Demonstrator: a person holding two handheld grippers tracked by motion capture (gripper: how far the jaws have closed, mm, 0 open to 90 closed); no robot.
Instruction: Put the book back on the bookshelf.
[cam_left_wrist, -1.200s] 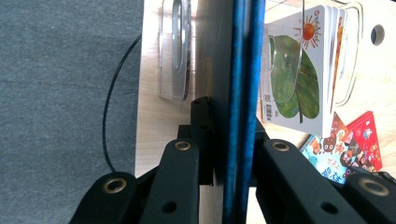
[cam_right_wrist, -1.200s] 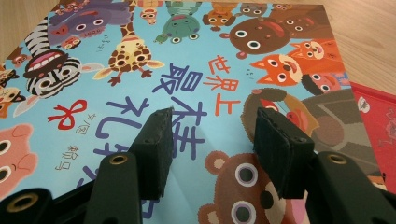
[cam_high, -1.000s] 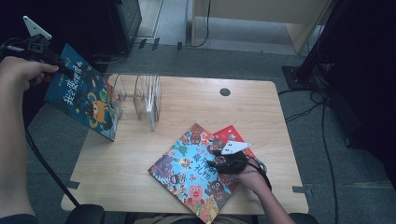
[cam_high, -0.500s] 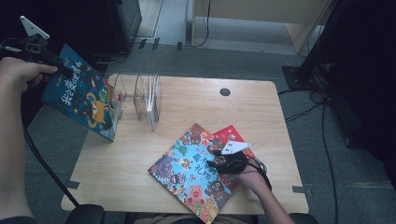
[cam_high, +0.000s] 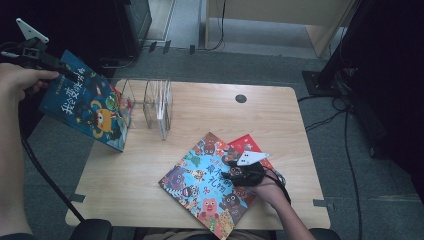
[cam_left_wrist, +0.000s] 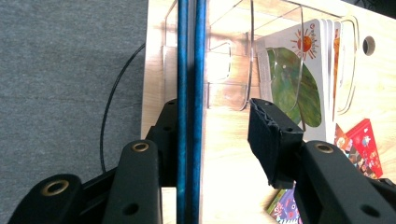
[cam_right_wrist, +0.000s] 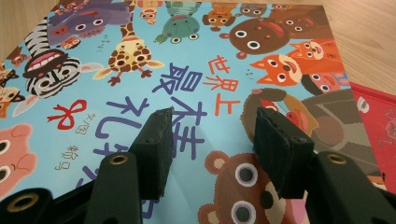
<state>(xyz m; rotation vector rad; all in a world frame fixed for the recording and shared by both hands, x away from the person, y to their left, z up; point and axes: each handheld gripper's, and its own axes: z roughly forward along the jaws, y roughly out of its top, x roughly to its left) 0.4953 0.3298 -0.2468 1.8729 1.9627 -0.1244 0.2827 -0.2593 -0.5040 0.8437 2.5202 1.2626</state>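
My left gripper (cam_high: 70, 75) (cam_left_wrist: 217, 112) is at the table's far left corner, astride the top edge of a blue picture book (cam_high: 85, 107) (cam_left_wrist: 189, 70). Its jaws have just been opening. One pad lies against the cover and the other stands clear, so the book is loose between them. The book leans tilted beside a clear plastic rack (cam_high: 150, 102) (cam_left_wrist: 261, 56). My right gripper (cam_high: 232, 167) (cam_right_wrist: 210, 126) rests open on a flat book covered in cartoon animals (cam_high: 207, 187) (cam_right_wrist: 187, 70), nothing between its pads. A red book (cam_high: 247, 145) (cam_right_wrist: 378, 121) lies partly under that one.
The rack holds a white book with a sun and green leaf (cam_left_wrist: 299, 79). The wooden table (cam_high: 210, 107) has a round cable hole (cam_high: 241, 98) near its far edge. Grey carpet surrounds it, with dark cabinets at the back and right.
The left hand and the blue book have barely shifted at the table's corner. The right hand stays put on the animal book.
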